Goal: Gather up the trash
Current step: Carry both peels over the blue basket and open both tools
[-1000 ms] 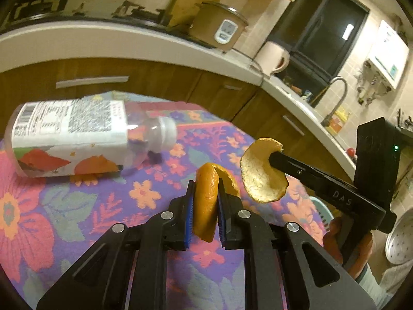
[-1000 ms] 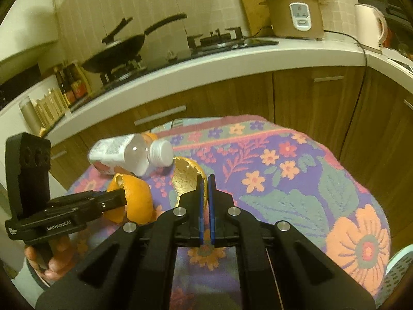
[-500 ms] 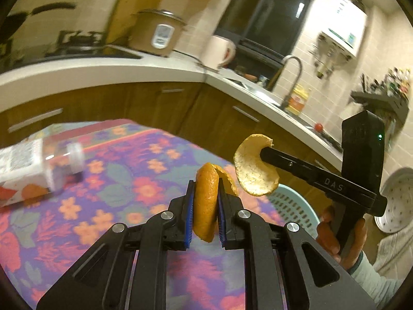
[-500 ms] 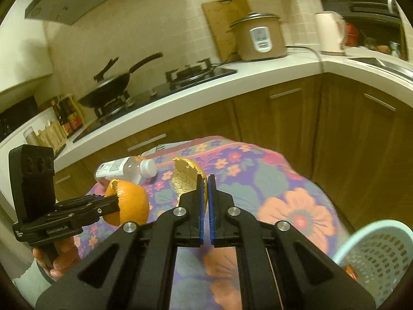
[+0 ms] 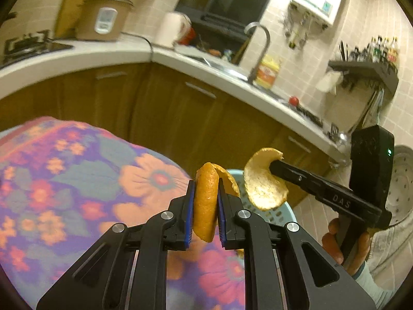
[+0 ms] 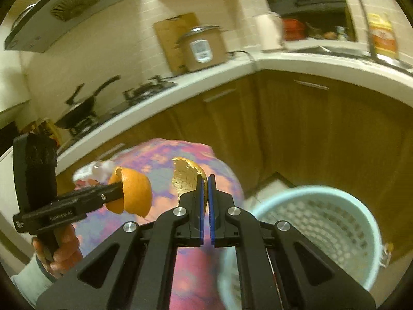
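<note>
In the left wrist view, the left gripper [image 5: 205,201] is clenched on a curled piece of bright orange peel [image 5: 205,201], the strip standing upright between its blue-padded fingers [image 5: 189,211] and poking out above and below them. Just beyond and to the right of those fingers, the right gripper [image 5: 275,165] reaches in from the right, its tip pinching a second, cup-shaped piece of pale-lined orange peel [image 5: 263,183]; the two peels hang near each other without touching. A pale blue perforated plastic basket [image 5: 277,213] shows beyond the fingertips, partly hidden behind both peels. A table under a purple floral cloth [image 5: 77,180] spreads out to the left of the fingers.

In the right wrist view, the right gripper [image 6: 205,193] holds its blue pads [image 6: 209,206] almost together, gripping the edge of the pale-lined peel [image 6: 187,178], which rises above and left of the fingertips. To the left of the fingers, the left gripper [image 6: 121,190] comes in level, grasping the bright orange peel [image 6: 134,192]. The pale blue basket [image 6: 361,222] sits open to the right of and below the fingers, with the floral cloth [image 6: 165,160] ahead of them. A clear plastic bottle [image 6: 94,173], blurred, lies on the cloth beyond the left gripper's peel.
</note>
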The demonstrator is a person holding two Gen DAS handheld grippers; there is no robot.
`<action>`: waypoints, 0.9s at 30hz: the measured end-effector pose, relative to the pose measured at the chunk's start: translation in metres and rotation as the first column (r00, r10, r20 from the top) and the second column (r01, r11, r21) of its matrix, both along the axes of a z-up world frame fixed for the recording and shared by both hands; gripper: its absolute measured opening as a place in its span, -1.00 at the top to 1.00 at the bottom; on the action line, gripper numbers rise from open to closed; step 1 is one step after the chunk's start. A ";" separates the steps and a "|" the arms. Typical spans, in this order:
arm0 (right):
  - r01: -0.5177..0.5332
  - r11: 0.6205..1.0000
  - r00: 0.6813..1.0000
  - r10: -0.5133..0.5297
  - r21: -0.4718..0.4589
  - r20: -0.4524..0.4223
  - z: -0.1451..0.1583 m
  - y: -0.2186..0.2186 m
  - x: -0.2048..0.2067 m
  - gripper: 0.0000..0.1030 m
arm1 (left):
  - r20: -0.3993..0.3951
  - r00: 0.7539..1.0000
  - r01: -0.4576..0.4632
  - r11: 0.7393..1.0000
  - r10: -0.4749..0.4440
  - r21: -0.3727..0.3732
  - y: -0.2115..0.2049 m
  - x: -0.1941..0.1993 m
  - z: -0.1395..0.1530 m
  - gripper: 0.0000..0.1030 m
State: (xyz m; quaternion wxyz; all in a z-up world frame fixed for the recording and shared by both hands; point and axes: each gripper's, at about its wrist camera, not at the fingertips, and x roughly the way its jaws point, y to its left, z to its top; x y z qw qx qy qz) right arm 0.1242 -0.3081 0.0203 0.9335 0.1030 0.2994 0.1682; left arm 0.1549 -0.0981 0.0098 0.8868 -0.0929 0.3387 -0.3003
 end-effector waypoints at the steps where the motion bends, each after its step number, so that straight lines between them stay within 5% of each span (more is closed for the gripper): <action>1: 0.024 1.000 1.000 -0.024 -0.013 -0.010 -0.005 -0.008 -0.003 0.97 | -0.007 1.000 0.009 1.000 -0.009 0.007 -0.007 0.001 -0.003 0.74; 12: 0.172 0.979 0.958 -0.192 -0.109 -0.213 -0.071 -0.063 -0.004 0.96 | -0.077 0.989 0.133 0.980 -0.123 0.145 -0.107 0.012 -0.037 0.64; 15: 0.162 0.980 0.938 -0.190 -0.118 -0.289 -0.084 -0.067 0.000 0.89 | -0.087 0.989 0.137 0.974 -0.123 0.178 -0.118 0.013 -0.043 0.16; 18: 0.169 0.977 0.928 -0.202 -0.130 -0.314 -0.093 -0.072 -0.004 0.24 | -0.080 0.989 0.140 0.974 -0.127 0.181 -0.118 0.011 -0.041 -0.03; 19: 0.184 0.973 0.929 -0.218 -0.137 -0.300 -0.093 -0.074 -0.008 -0.15 | -0.082 0.988 0.142 0.974 -0.129 0.178 -0.117 0.011 -0.041 -0.03; 27: 0.182 0.973 0.949 -0.211 -0.141 -0.236 -0.072 -0.070 -0.019 -0.18 | -0.061 0.992 0.120 0.984 -0.112 0.136 -0.097 0.002 -0.029 -0.03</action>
